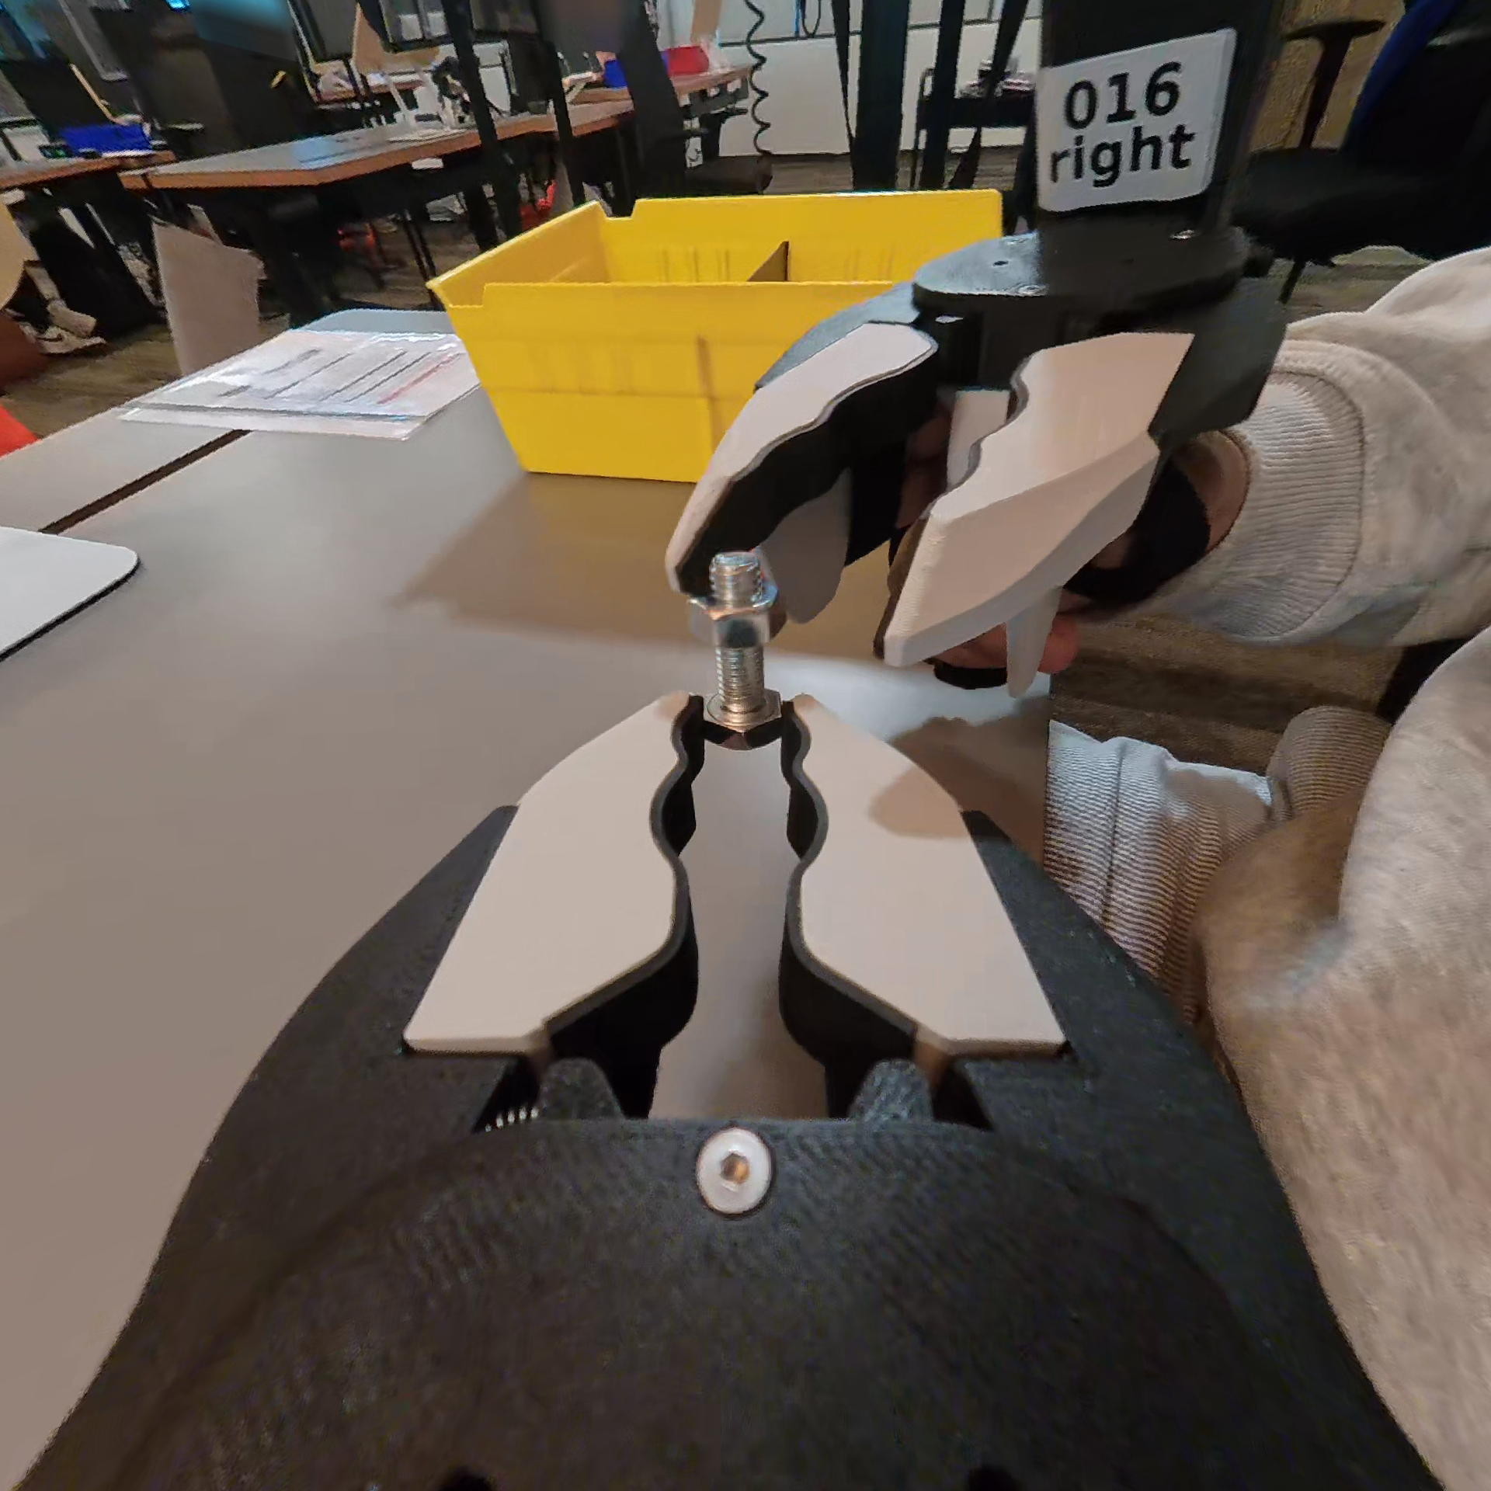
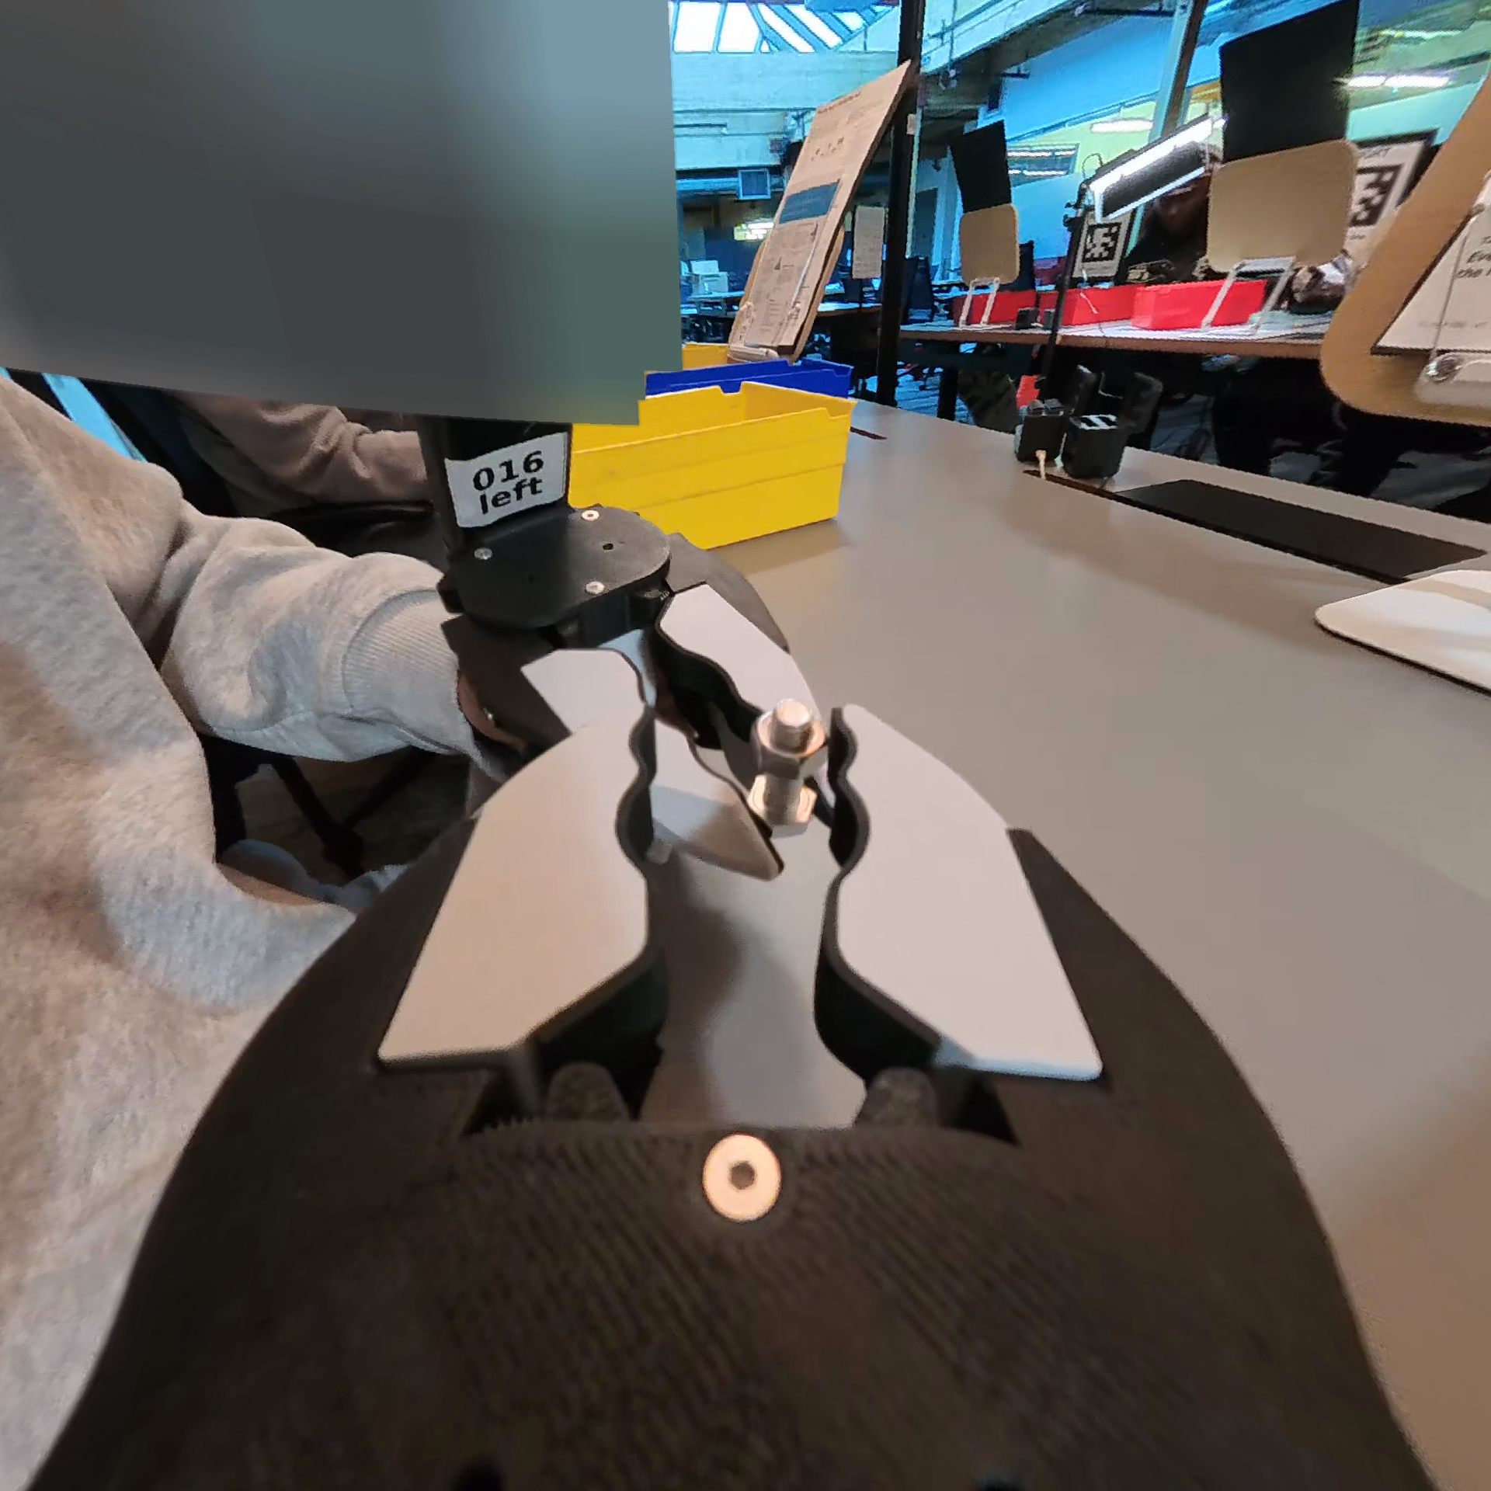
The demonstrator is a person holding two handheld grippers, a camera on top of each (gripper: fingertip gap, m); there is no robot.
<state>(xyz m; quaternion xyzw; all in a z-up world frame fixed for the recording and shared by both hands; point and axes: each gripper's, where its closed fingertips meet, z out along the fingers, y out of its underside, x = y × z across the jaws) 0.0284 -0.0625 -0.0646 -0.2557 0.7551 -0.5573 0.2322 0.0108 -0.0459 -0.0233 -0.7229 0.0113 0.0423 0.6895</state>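
Left claw: the left claw (image 1: 738, 710) is closed on the hex head of the bolt (image 1: 738, 670), pinching it at the very fingertips, and holds it clear above the desk (image 1: 323, 645).
Bolt: it stands upright with the thread pointing up, over the desk near the edge where the person sits.
Nut: the nut (image 1: 732, 605) sits high on the thread, with a short stub of thread above it. Whether a washer lies against it cannot be told.
Right claw: the right claw (image 1: 795, 617) comes in from above and the side, tilted down. It is spread wide and grips nothing. One fingertip (image 1: 686, 565) touches the nut and the bolt's top, and the other finger is well apart from them.
Right wrist view: the nut (image 2: 787, 746) lies just beside one finger of the right claw (image 2: 742, 726), with a gap to the other.
Hands: grey sleeves (image 1: 1331, 484) run behind both claws.
Bins: a yellow bin (image 1: 645, 363) stands toward the far edge of the desk, and a blue bin (image 2: 750, 377) is just behind it.
Papers: a sheaf in a clear sleeve (image 1: 315, 387) lies left of the yellow bin.
Pad: a white pad (image 1: 48, 581) lies at the desk's left edge.
Count: two claws, one bolt, one nut, one yellow bin, one blue bin, one pad.
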